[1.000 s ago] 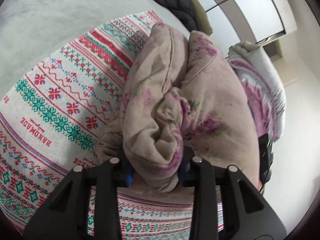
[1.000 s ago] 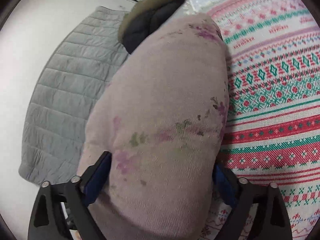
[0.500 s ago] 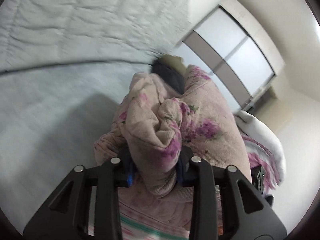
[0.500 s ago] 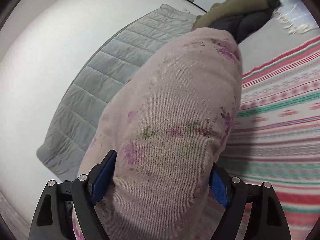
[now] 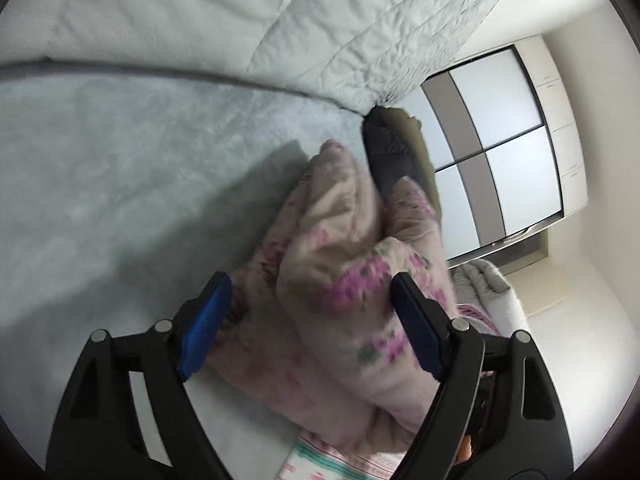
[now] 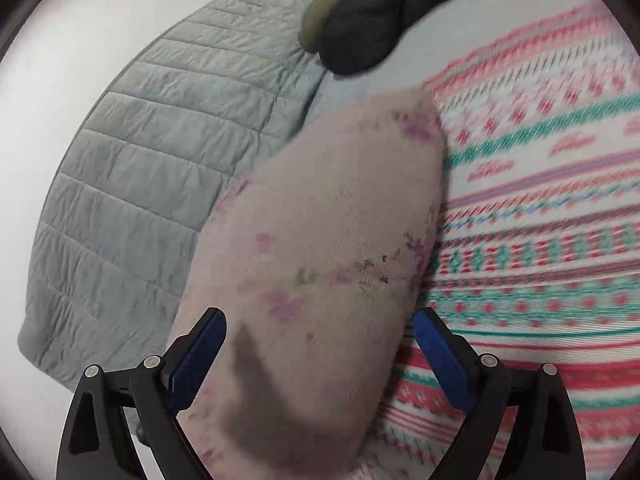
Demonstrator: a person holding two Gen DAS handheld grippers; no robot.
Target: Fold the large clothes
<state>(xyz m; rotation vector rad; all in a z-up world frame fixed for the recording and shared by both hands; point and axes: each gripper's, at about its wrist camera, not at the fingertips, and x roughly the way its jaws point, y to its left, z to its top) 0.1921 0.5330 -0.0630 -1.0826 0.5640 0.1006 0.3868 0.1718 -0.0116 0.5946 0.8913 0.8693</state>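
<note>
- Left gripper (image 5: 310, 330): jaws just sprang wide; the folded floral garment (image 5: 344, 280) lies between them, unpinched.
- Right gripper (image 6: 320, 354): jaws just widened, pads off the garment, frame centre.

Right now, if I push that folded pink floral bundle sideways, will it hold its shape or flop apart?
The pink floral bundle looks soft and thick, so it would probably sag rather than slide stiffly. Its loose folds facing the left claw may spill open. It seems light and unlikely to roll.

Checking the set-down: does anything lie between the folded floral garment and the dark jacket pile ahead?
Nothing visible does. The floral garment sits right before the dark jacket pile, on pale bedding.
</note>
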